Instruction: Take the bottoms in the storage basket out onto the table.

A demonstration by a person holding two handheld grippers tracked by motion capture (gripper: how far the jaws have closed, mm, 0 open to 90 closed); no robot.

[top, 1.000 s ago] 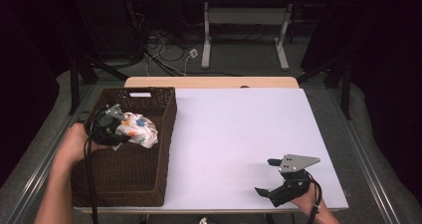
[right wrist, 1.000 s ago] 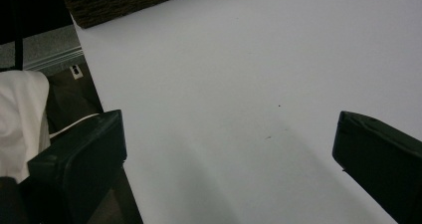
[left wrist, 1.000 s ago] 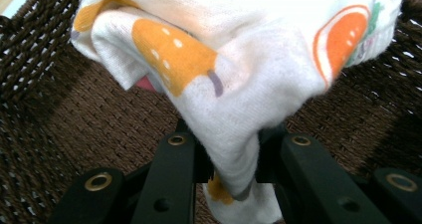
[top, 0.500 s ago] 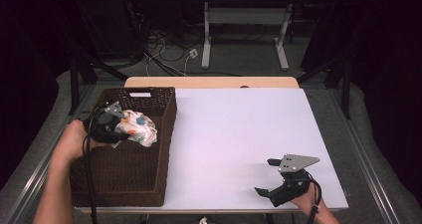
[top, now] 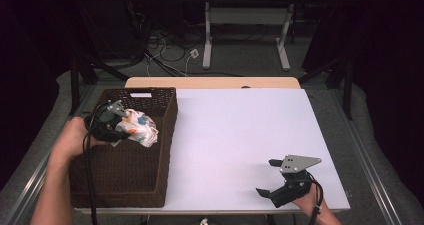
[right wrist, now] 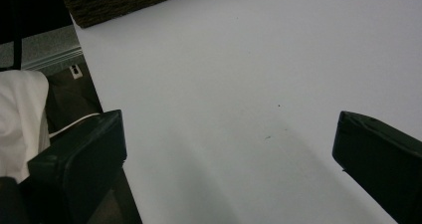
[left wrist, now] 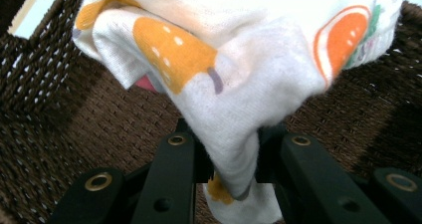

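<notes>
A white cloth with orange fruit prints (top: 138,127) hangs bunched over the dark wicker basket (top: 165,135) at the table's left. My left gripper (top: 121,126) is shut on it, held over the basket. In the left gripper view the black jaws pinch a fold of the cloth (left wrist: 234,109) above the woven basket floor (left wrist: 89,119). My right gripper (top: 265,177) rests near the table's front right edge, open and holding nothing. Its wide-apart fingers (right wrist: 79,159) frame bare white tabletop (right wrist: 239,84).
The white tabletop (top: 240,130) stretches between the basket and the right gripper. A wooden strip (top: 210,82) runs along the far edge. Cables and desk legs (top: 207,35) lie on the floor beyond. A basket corner (right wrist: 124,2) appears in the right gripper view.
The left hand has shifted slightly with the cloth, which stays gripped above the basket. The right gripper has not moved.
</notes>
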